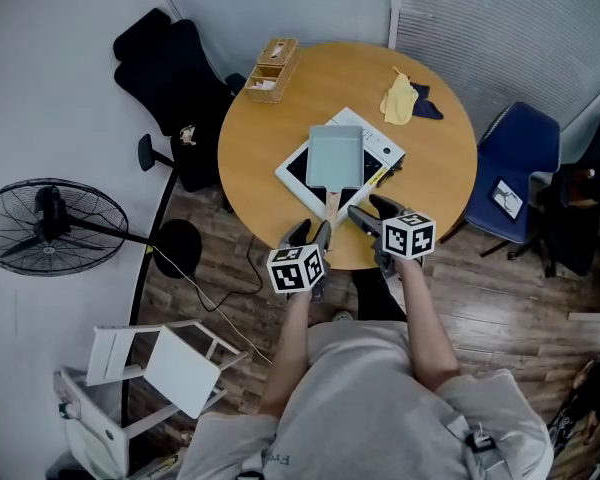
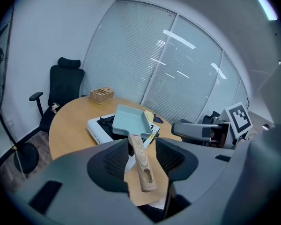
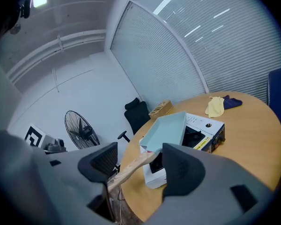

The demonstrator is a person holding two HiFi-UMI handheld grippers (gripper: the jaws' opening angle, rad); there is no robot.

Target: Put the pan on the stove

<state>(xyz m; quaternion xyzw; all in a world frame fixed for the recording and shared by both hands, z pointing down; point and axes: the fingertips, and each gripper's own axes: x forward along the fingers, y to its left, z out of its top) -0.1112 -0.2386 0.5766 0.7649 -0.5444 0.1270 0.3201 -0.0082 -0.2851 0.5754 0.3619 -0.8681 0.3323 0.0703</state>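
Grey shirt (image 1: 380, 408) fills the bottom of the head view, and ahead of it both tongs hang at the near edge of the round wooden surface (image 1: 440, 163). The pan (image 1: 335, 156), pale blue-green and rectangular, sits on the stove (image 1: 298, 171). Its wooden handle (image 1: 332, 204) points back toward the person and overhangs the stove's near edge. The left tongs (image 1: 311, 234) stand wide, with the handle's end showing in the gap and clear space on its right. Whether it brushes the left pad is hard to tell. The right tongs (image 1: 373, 212) are wide too, holding nothing, just right of the handle.

The pan hides most of the stove's black top. A yellow label (image 3: 202, 142) on the white casing carries print too small to read. Farther back lie a yellow cloth (image 1: 398, 98) overlapping a dark blue cloth (image 1: 427, 106), and a wicker basket (image 1: 270, 68) at the rim. Around the surface stand a black office chair (image 1: 175, 73), a floor fan (image 1: 50, 226), and a blue chair (image 1: 520, 148) with a small flat item on its seat that I cannot identify.
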